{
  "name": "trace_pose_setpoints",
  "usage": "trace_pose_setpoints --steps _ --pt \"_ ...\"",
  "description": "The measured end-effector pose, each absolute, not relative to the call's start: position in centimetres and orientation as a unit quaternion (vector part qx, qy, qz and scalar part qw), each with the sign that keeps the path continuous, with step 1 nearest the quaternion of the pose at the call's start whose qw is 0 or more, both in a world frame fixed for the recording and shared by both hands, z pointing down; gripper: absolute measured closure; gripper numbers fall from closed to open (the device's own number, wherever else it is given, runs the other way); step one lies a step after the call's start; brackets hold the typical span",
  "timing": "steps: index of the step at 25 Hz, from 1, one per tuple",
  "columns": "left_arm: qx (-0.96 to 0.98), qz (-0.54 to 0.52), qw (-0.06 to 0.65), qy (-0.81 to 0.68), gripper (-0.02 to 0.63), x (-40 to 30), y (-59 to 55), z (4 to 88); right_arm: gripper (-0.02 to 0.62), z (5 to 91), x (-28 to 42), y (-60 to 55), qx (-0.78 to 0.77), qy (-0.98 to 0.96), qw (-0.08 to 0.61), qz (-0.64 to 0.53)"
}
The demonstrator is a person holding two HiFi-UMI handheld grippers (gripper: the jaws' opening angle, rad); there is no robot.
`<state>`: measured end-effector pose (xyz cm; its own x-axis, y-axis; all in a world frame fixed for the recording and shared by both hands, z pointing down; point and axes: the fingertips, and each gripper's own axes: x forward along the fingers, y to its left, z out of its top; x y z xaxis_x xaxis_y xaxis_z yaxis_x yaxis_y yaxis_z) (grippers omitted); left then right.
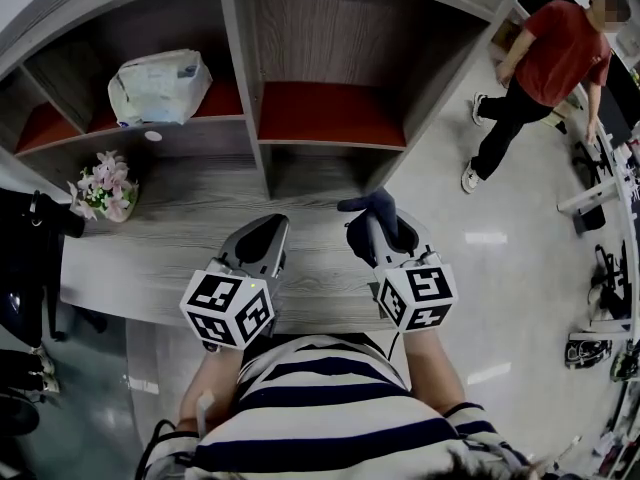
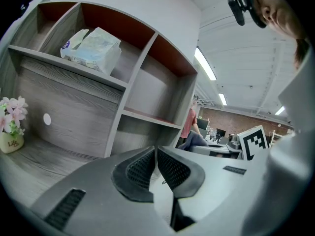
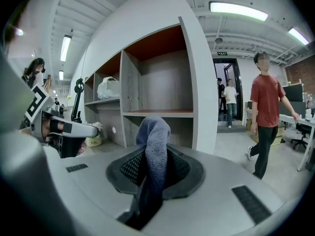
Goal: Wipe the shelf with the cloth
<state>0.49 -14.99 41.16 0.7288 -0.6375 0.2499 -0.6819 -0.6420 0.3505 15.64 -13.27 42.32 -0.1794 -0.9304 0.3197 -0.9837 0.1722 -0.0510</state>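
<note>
Holds the right gripper low over the grey wood-grain desk top, jaws pinched on the blue-grey cloth, with a fold of it standing up past the pads. Holds the left gripper just beside it, jaws pressed together with nothing between. Faces the shelf at the back of the desk top: pale grey frame, wood-grain uprights, red boards, open compartments. Cloth in the air in front of the lower right compartment, apart from every board. On the upper left board, a plastic-wrapped pack. At the left end of the desk top, a small pot of pink flowers, well apart from both grippers. To the right, pale glossy floor, with a person in a red shirt mid-stride on it. Farther back in the right gripper view, a doorway and long ceiling lights overhead.
</note>
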Motion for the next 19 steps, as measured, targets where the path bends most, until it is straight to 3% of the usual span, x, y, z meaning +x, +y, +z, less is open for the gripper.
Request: trace_pose_setpoints --steps 19 --pt "0.901 0.058 0.217 -0.372 0.577 0.19 -15.07 41.6 0.518 42.43 15.25 -13.65 0.624 -0.764 0.106 0.129"
